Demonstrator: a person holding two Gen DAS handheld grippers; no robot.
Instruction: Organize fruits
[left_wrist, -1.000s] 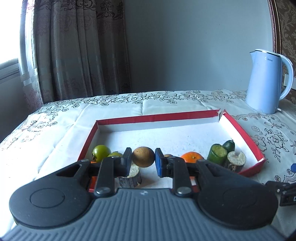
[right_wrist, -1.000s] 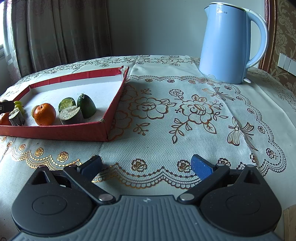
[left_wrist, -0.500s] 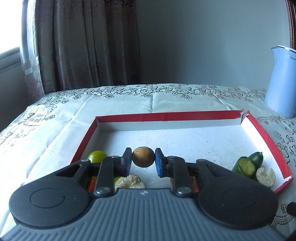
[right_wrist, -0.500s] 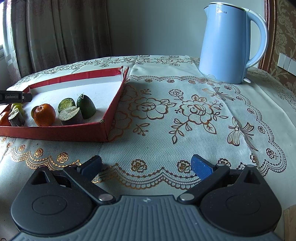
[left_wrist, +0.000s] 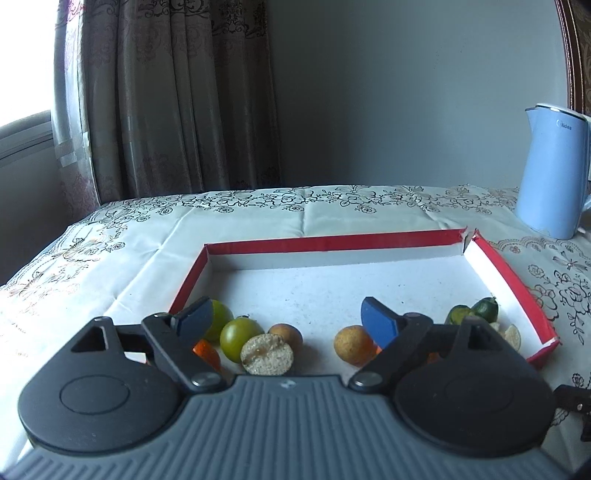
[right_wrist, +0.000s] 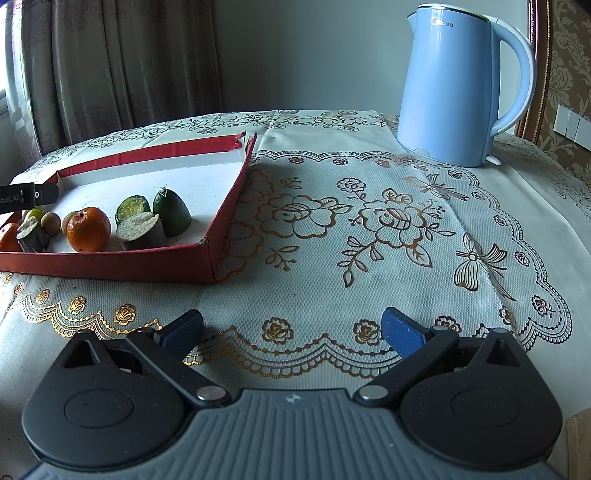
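Observation:
A red-rimmed white tray (left_wrist: 332, 243) holds several fruits along its near edge. In the left wrist view my left gripper (left_wrist: 288, 317) is open and empty above them: a green round fruit (left_wrist: 242, 334), a cut brown piece (left_wrist: 266, 355), a small brown round fruit (left_wrist: 286, 332), another brown fruit (left_wrist: 352, 344) and green cut fruits (left_wrist: 476, 314) at the right. In the right wrist view my right gripper (right_wrist: 291, 330) is open and empty over the tablecloth, right of the tray (right_wrist: 229, 206). An orange (right_wrist: 88, 229) and green pieces (right_wrist: 171, 212) lie there.
A light blue electric kettle (right_wrist: 450, 88) stands on the table at the back right, also in the left wrist view (left_wrist: 550, 173). The floral tablecloth (right_wrist: 369, 229) covers the table. Curtains (left_wrist: 155, 103) hang behind at the left.
My left gripper held the small brown round fruit; it has opened and the fruit now lies in the tray beside the cut piece. The right gripper has not moved.

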